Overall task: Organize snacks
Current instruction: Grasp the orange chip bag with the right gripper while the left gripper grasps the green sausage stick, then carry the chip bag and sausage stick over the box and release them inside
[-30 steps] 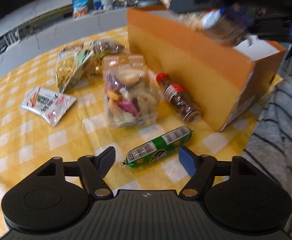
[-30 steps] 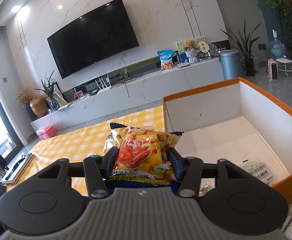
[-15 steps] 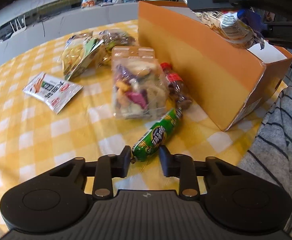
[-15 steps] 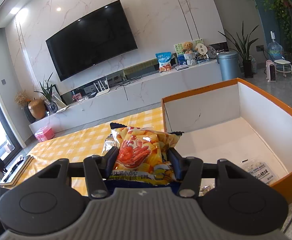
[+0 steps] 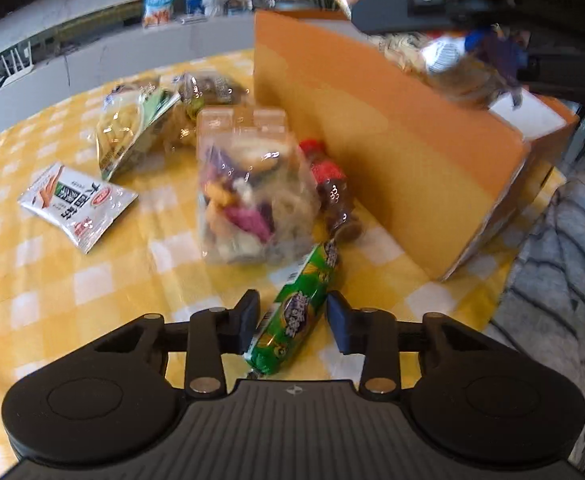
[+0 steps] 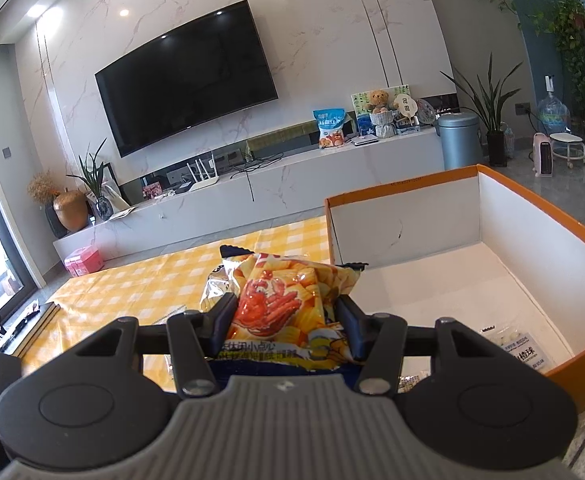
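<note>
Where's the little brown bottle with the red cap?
In the left wrist view, the bottle lies on the checked cloth, squeezed between the clear snack bag and the orange box, just beyond the green tube.

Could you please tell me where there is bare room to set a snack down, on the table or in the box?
Bare cloth lies left of the green sausage, below the white packet. The orange box floor is mostly bare beyond its small packet. Beside the box wall it is crowded: clear bag, bottle.
</note>
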Motion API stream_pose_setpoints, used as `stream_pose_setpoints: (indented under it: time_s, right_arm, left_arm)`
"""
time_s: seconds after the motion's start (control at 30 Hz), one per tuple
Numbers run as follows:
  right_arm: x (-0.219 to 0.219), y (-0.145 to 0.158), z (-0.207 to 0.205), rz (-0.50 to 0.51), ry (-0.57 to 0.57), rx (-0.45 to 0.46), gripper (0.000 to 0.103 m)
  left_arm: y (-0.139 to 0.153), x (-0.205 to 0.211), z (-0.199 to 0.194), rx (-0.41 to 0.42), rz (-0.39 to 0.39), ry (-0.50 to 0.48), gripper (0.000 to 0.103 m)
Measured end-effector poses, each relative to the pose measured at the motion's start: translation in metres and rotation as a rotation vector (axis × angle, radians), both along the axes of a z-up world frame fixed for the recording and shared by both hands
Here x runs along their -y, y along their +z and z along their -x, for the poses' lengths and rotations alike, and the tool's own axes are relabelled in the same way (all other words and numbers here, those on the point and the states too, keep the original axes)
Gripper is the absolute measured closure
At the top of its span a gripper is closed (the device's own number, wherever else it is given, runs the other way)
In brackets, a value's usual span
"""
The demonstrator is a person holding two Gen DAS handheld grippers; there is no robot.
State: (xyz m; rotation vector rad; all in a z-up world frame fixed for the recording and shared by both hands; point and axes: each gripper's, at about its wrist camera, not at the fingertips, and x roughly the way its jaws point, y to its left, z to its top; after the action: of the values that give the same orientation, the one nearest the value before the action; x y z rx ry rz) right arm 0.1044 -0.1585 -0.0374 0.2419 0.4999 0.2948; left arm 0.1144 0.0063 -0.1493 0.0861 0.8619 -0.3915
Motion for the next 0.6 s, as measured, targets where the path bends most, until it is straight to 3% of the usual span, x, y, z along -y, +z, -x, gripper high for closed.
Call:
stream_pose_setpoints:
  time_s: [0.17, 0.33, 0.5, 0.6]
  right_arm:
    - [0.001, 0.001, 0.001, -0.022, -0.006, -0.007, 0.05]
    - [0.004, 0.003, 0.001, -0.032, -0.013, -0.002, 0.05]
    - [0.016, 0.01, 0.004, -0.057, -0.065, 0.024, 0.05]
    - [0.032, 0.015, 0.005, -0.095, -0.106, 0.028, 0.05]
  left_arm:
    - [0.001, -0.003, 0.004, -0.005, 0.026, 0.013, 0.076]
    - [0.01, -0.012, 0.015, 0.006, 0.038, 0.048, 0.077]
    - [0.035, -0.025, 0.025, -0.023, 0.177, 0.036, 0.078]
    - [0.058, -0.03, 0.035, 0.016, 0.261, 0.002, 0.078]
